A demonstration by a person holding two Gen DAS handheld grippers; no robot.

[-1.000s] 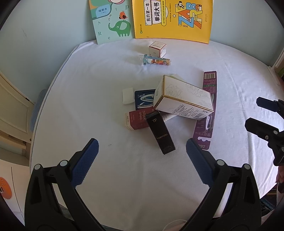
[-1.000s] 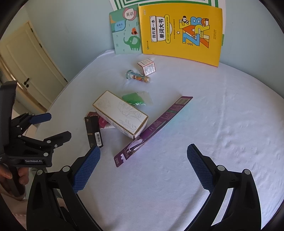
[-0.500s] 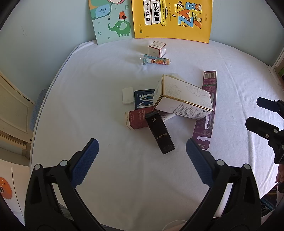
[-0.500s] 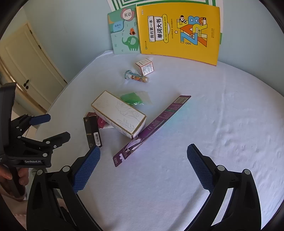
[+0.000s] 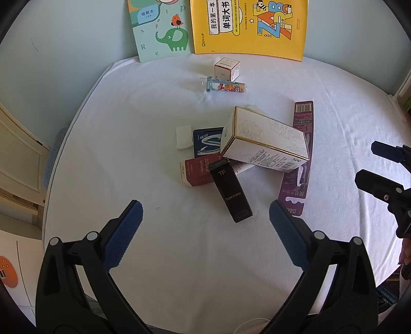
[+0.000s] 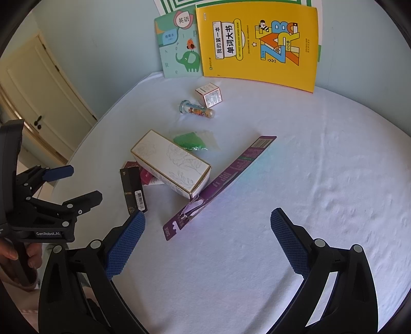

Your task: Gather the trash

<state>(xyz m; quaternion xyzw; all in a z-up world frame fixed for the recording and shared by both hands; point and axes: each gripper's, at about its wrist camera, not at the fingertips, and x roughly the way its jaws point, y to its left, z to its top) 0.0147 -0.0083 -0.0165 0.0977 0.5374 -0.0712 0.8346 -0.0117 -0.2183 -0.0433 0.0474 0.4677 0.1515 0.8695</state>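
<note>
Just ahead of left tongs [image 5: 205, 218]: black box [image 5: 230, 189].

Black box [image 5: 230, 190], purple card [image 5: 299, 159], yellow book [image 5: 248, 24]

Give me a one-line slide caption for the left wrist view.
Open left gripper hovers before a black Tom Ford box, white floral carton and purple toothbrush card on the white tablecloth.

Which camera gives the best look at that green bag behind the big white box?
The right wrist view: the green bag lies in plain sight behind the white box. In the left wrist view that box hides it almost entirely.
</note>
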